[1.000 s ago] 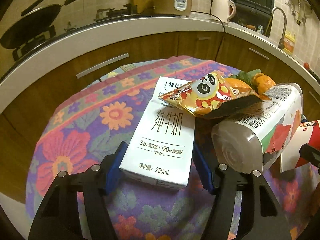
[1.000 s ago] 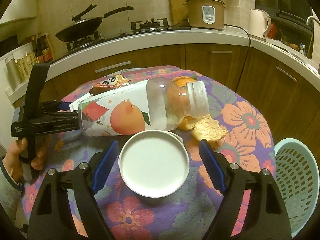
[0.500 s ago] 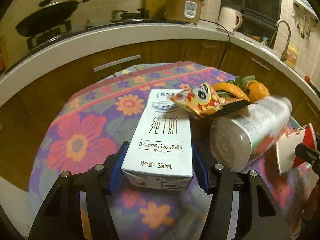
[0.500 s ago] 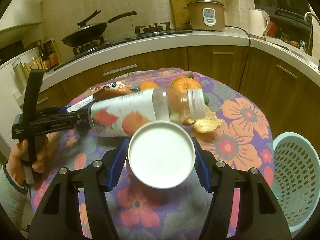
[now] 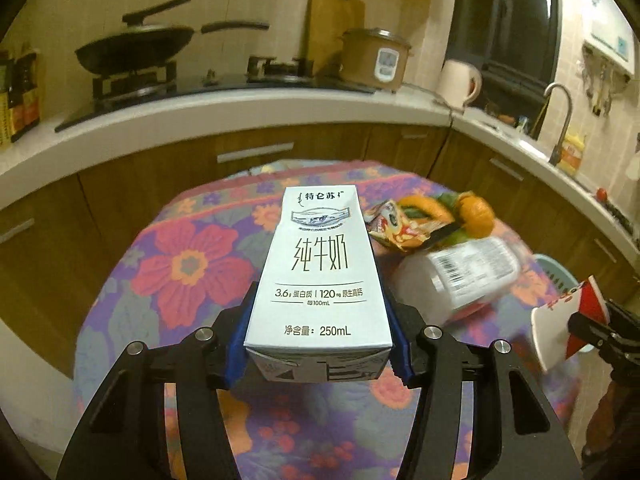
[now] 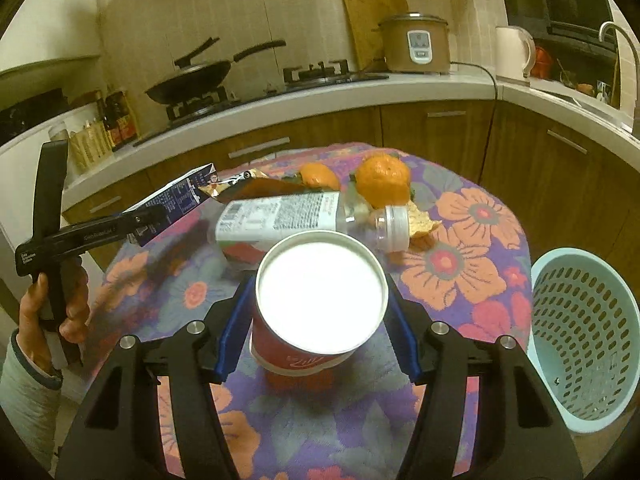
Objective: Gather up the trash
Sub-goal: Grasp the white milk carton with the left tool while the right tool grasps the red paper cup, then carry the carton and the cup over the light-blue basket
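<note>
The left gripper [image 5: 318, 344] has its jaws pinching one milk carton [image 5: 320, 272], held clear above the flowered tabletop [image 5: 192, 268]; its jaws have just been closing a little on the carton. The right gripper [image 6: 318, 332] has its jaws clamped on the sides of one red paper cup [image 6: 316, 312], white inside, lifted off the cloth.

In the right wrist view, one plastic bottle [image 6: 292, 216] lies on its side at 12 o'clock from the cup, just behind it, cap toward 3 o'clock. Past it at 12 sit two oranges [image 6: 382, 184], a piece of peel [image 6: 424, 220] at the bottle's cap, and one snack wrapper [image 6: 256, 188] at 11. The carton shows at 10 o'clock in the other gripper, with a hand [image 6: 68, 304] on its handle at 9. One pale blue basket [image 6: 580, 332] stands beside the tabletop at 3 o'clock, below its edge.

In the left wrist view the bottle, blurred, lies at 3 o'clock from the carton, wrapper and oranges at 2, cup at 4.

On the far counter stand one pan [image 6: 192, 80], one rice cooker [image 6: 416, 40] and one kettle [image 6: 514, 52].
</note>
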{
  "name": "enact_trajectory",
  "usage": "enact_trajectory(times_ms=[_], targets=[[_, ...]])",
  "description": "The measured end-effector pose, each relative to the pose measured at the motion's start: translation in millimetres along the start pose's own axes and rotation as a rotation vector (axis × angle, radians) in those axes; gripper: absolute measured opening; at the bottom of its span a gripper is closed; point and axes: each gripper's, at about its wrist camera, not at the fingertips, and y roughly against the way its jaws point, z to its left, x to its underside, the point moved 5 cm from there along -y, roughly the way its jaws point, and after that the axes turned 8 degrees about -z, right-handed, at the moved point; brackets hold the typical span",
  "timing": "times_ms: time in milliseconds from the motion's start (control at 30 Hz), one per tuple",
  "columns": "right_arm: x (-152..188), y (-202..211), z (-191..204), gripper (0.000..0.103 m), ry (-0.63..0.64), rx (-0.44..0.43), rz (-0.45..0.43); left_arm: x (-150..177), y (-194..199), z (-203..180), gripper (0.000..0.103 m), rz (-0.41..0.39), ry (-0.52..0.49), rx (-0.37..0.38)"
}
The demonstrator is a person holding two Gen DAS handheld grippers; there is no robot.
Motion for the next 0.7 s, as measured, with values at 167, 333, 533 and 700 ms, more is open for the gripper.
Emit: enact_trajectory(times_ms=[167,333,533,700], targets=[[-10.8,18.1,-8.6,0.058,-0.019,0.006,-0.049,-14.4,22.3,-29.2,0.053,-0.055,-0.037,0.043],[-18.1,34.7,-28.3,0.058,-0.048,0.034,-0.09,-28.2,36.0,-66.7,0.053,-0.101,-0.075,0.096],[-22.4,58.5,-72.5,0.058,-0.099,0.109,-0.137,-36.8,30.9,-127.7,0.053,-0.114,-0.131,0.184],[-15.3,80.2,-124.9,0.058,-0.16,0.205,-0.163,-36.0,10.0,-191.8,0.053,-0.092,-0.181,0.257]])
